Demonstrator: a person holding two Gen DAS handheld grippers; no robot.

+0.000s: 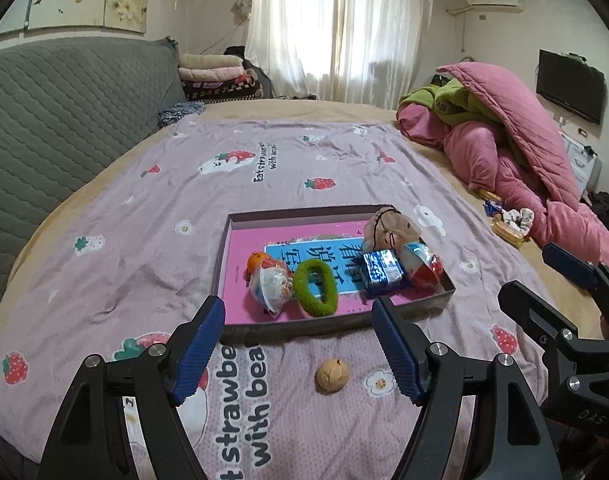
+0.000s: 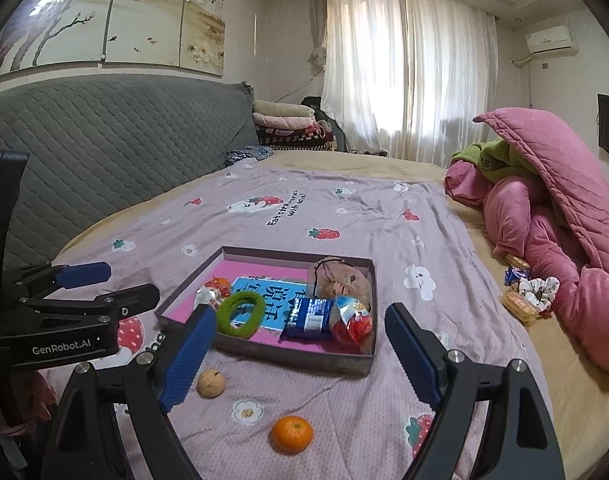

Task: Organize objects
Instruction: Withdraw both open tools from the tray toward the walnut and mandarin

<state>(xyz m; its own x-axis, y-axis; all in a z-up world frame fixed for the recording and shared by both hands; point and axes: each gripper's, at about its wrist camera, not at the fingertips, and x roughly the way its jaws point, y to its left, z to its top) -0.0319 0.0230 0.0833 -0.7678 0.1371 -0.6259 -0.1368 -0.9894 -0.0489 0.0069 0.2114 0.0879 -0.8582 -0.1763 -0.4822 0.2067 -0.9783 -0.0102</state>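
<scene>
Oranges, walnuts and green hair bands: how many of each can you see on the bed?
Oranges: 2
Walnuts: 1
Green bands: 1
Total: 4

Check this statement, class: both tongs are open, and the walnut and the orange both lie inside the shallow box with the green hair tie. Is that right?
Not quite. The walnut and the orange lie on the bedsheet in front of the shallow box, as the right wrist view shows. The green hair tie is inside, and both the left tongs and the right tongs are open.
</scene>
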